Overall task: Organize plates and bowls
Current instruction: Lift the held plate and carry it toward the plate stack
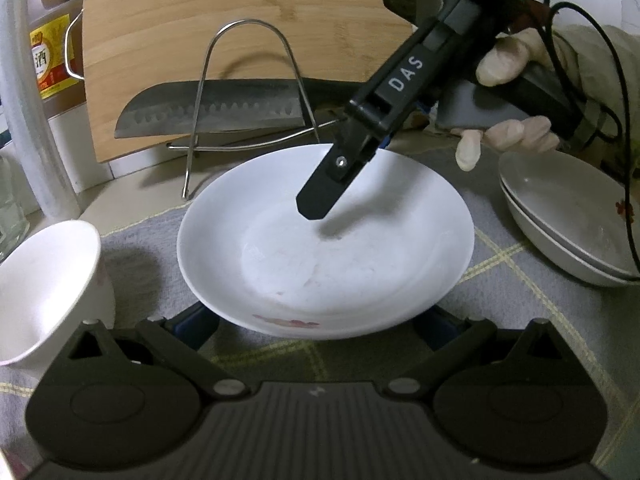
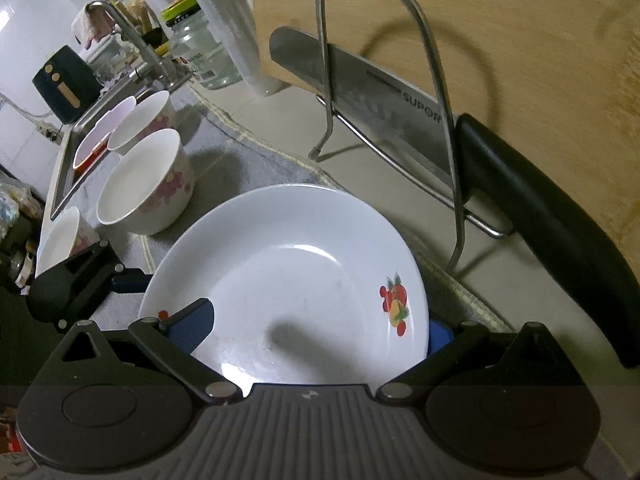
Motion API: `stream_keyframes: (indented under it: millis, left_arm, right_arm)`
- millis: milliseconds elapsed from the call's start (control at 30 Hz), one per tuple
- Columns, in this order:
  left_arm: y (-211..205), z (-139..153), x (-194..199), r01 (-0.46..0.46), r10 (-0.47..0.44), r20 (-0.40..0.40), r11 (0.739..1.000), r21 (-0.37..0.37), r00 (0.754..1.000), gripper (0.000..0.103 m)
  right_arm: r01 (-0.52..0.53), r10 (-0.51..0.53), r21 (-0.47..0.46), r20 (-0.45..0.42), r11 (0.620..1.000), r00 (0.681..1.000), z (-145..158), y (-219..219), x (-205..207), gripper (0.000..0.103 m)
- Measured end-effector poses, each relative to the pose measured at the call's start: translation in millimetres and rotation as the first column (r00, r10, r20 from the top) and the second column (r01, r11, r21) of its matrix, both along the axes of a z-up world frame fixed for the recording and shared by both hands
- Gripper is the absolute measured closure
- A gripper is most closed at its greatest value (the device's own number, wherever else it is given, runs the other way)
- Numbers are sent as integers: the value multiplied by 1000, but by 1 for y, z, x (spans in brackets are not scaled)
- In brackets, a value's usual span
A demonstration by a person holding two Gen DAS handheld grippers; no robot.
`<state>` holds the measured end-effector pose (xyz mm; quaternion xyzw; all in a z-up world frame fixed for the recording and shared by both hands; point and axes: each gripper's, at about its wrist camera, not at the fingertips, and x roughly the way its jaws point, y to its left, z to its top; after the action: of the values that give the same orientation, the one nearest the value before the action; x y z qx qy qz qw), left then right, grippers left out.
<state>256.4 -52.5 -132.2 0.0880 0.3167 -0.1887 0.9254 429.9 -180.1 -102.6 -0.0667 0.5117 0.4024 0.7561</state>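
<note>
A white deep plate [image 1: 324, 248] with red fruit prints lies on the grey checked cloth [image 1: 500, 300]. My left gripper [image 1: 316, 324] is open wide, its blue pads [image 1: 196, 324] tucked at either side of the plate's near rim. My right gripper [image 1: 352, 170], held by a gloved hand [image 1: 508, 60], is open and straddles the far rim. One finger hovers inside the plate and casts a shadow; the other sits outside the rim. In the right wrist view the plate [image 2: 288, 280] runs between my right gripper [image 2: 316, 330] fingers. Flowered white bowls [image 2: 144, 180] stand to its left.
Two stacked plates [image 1: 568, 224] sit at the right and a white bowl [image 1: 44, 280] at the left. Behind the plate stand a wire rack [image 1: 248, 80] holding a knife [image 1: 208, 108], a wooden cutting board [image 1: 224, 20] and a bottle [image 1: 48, 56]. A sink [image 2: 80, 136] lies past the bowls.
</note>
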Motion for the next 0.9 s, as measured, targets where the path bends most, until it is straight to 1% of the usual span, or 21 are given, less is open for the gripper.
stream_keyframes:
  millis: [167,333,567,700,900]
  left_arm:
    - [4,-2,3,25,-25,-10,999,-28,1000,1]
    - [6,-5,4,37,-37,-8,999,-35,999,1]
    - [6,-4,2,43,-43,-3,999,-27,999,1]
    - [5,-3,2,42,-43,-7,999,-21,999,1]
    - [4,2,-1,44,-44,-3,999,-18,999,1]
  right_arm:
    - [-7,7,20,-1,1000,1000,-1,-2,4,0]
    - [-2,2,34,11,999,1000,-2,4,10,0]
    - [-10,9,40,5,999,1000,-1,3,11,0]
    - [-17,16,29,17,999,1000,0,3,7,0]
    - [-12,12,37,19,999,1000,4,2,3,0]
